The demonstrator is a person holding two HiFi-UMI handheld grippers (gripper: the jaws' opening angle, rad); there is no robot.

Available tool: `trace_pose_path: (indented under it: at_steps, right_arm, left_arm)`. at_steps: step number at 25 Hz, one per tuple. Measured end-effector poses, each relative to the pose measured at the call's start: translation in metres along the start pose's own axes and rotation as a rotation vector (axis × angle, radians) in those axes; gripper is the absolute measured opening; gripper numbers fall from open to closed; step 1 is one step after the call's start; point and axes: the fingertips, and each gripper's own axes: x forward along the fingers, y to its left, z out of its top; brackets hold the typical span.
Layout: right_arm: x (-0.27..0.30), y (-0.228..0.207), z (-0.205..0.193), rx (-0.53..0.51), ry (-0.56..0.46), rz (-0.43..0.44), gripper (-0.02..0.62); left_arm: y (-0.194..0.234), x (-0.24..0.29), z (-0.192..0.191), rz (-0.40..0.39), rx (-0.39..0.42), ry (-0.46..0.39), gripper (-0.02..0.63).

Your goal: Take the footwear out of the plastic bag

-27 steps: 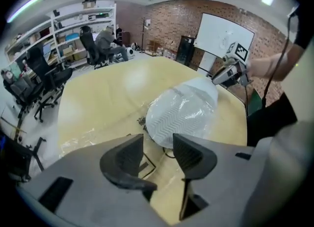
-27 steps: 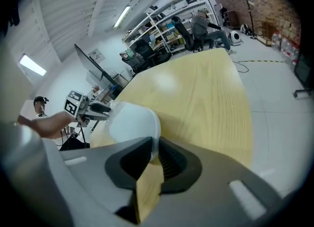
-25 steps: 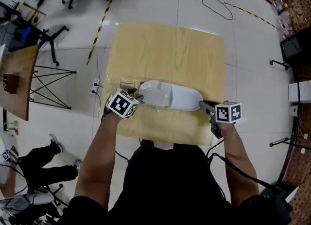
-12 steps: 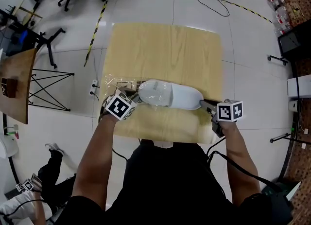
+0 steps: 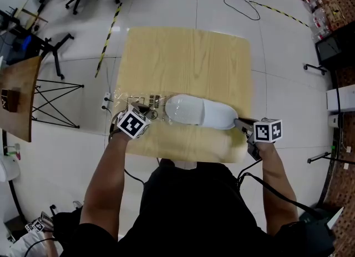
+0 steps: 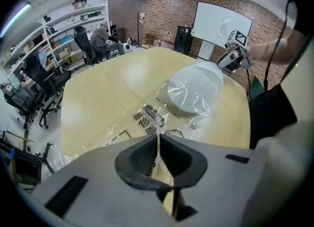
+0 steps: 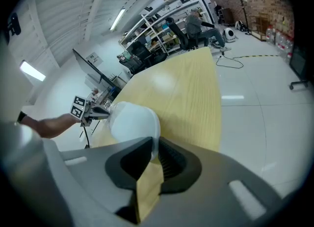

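One white slipper [image 5: 201,111] lay between two grippers, its toe end inside one clear plastic bag [image 5: 128,99]. The left gripper [image 5: 147,112] was closing on bag film between its jaws; the right gripper [image 5: 240,122] clamped the slipper's heel rim.

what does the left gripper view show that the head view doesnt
Only the left gripper view: the left gripper's jaws closing on a thin edge of the bag, plus a whiteboard on a brick wall.
Only the head view: the person's arms and the floor tape.
Both: the slipper, partly in the bag on the table, with the right gripper at its end.
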Motion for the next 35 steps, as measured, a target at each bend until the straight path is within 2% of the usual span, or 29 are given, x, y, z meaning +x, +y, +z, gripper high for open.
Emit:
trace_pose_path:
  at_steps: [15,19,22,24,26,29,35]
  right_arm:
    - [-0.010,-0.004,-0.018,0.009,-0.007,-0.011,0.044]
    - [-0.015,-0.004,-0.029,0.011,-0.003,0.003,0.044]
    - [-0.017,0.001,-0.036,0.011,0.006,0.012,0.043]
    - [-0.017,0.007,-0.040,0.011,0.010,0.020,0.043]
    - [-0.015,0.012,-0.044,0.008,0.019,0.028,0.041]
    - [-0.009,0.023,-0.050,-0.011,0.040,0.043,0.041]
    - [0.016,0.050,-0.053,-0.040,0.070,0.079,0.041]
  left_arm:
    - [0.035,-0.022,-0.047,0.101,-0.052,0.068,0.012]
    - [0.057,-0.028,-0.057,0.172,-0.094,0.080,0.011]
    - [0.087,-0.042,-0.041,0.282,-0.097,0.027,0.011]
    - [0.096,-0.041,-0.033,0.301,-0.130,0.011,0.011]
    - [0.100,-0.035,-0.021,0.297,-0.157,0.003,0.011]
    - [0.096,-0.022,0.013,0.264,-0.146,-0.029,0.009]
    - [0.064,0.014,0.088,0.174,-0.031,-0.047,0.009]
